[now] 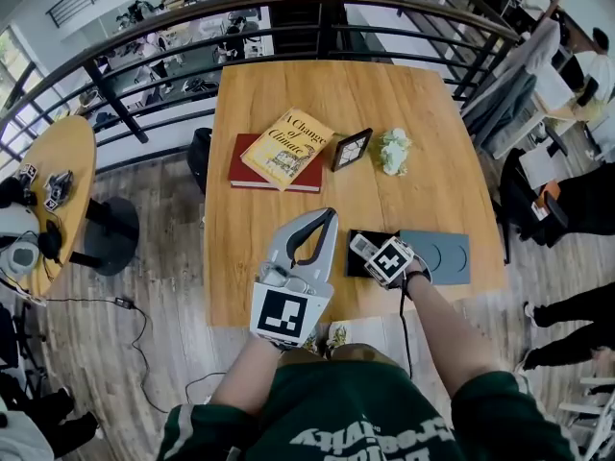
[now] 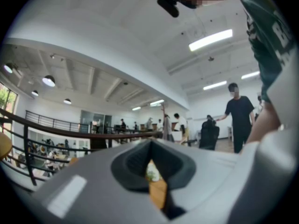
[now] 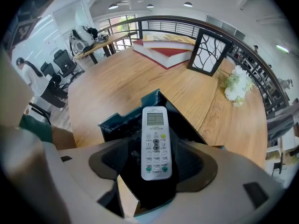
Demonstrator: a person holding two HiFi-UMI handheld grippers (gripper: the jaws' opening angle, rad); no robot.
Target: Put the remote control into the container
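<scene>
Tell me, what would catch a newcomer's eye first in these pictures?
The white remote stands out first, between the jaws of the right gripper, right at the open dark box near the front edge of the wooden table. Farther back lie a yellow book on a red book, a small frame and white flowers.

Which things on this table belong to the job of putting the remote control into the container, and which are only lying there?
For the job:
remote control
container
right gripper, jaws open on either side of the remote control

Only lying about:
two stacked books
picture frame
white flowers
blue-grey lid beside the container
left gripper, shut and empty
</scene>
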